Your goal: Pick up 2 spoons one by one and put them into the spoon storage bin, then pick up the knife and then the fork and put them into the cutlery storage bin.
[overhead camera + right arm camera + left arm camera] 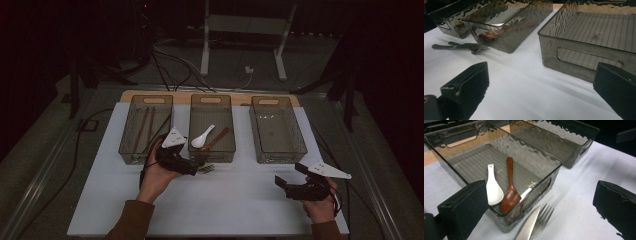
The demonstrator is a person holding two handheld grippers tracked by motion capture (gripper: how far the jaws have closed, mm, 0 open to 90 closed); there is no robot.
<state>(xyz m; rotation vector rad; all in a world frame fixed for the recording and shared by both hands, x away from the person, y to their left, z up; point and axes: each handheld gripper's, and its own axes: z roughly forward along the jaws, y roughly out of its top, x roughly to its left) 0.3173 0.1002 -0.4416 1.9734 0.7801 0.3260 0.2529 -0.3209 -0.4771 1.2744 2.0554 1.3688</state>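
On the counter (240, 200), just before the middle bin (554, 170), the left claw (196, 167) is hovering wide open and empty over the knife (527, 225) and fork (544, 218), apparently for sorting, while the right claw (284, 186) is waiting open and empty.

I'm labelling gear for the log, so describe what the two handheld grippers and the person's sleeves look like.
Both the left gripper and the right gripper are black, with two blocky, flat-faced jaws. Each carries a pale grey three-cornered plate on top, with small dark marks on it, and trails a thin black cable. The person wears brown long sleeves.
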